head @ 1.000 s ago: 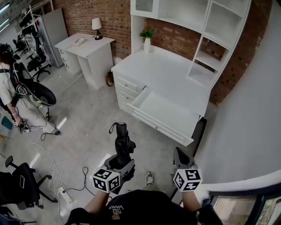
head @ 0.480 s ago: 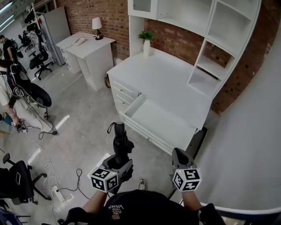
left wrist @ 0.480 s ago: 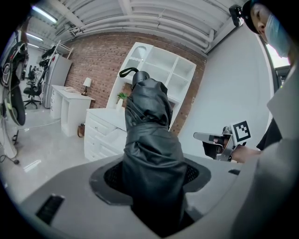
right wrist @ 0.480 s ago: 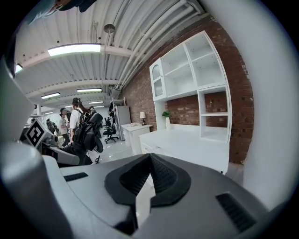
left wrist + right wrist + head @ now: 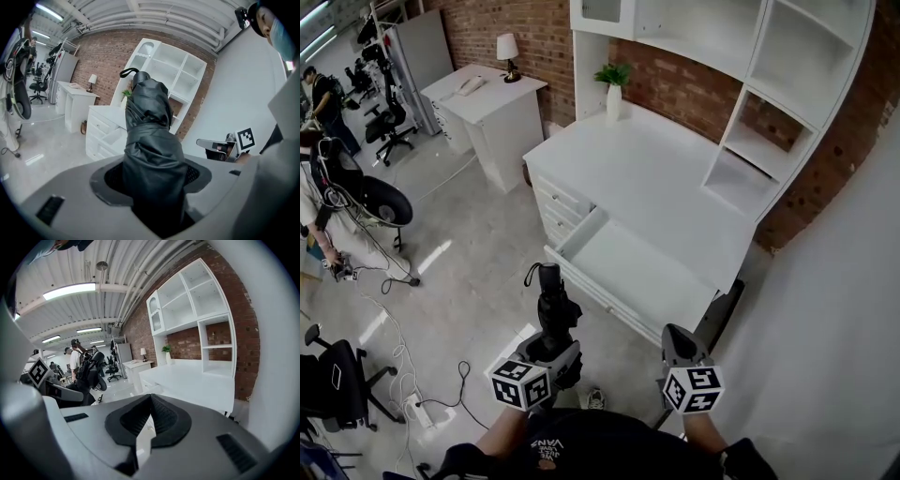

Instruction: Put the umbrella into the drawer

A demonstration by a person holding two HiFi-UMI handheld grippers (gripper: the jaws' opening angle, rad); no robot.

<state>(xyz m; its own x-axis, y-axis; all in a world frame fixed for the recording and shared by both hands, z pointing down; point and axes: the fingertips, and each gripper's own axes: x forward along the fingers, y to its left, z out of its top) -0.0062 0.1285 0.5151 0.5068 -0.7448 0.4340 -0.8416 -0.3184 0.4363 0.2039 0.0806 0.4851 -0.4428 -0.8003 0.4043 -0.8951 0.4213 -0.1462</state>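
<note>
The left gripper (image 5: 551,349) is clamping its jaws on the folded black umbrella (image 5: 551,305), which is standing up out of them with its strap end uppermost. The right gripper (image 5: 677,337) is carrying nothing, its jaws pressed together. Since a second ago both grippers have been closing on the white desk (image 5: 647,173) — the open drawer (image 5: 649,274) is now sitting lower and nearer in the head view. The umbrella is now rising just before the drawer's front left corner — not yet over it.
</note>
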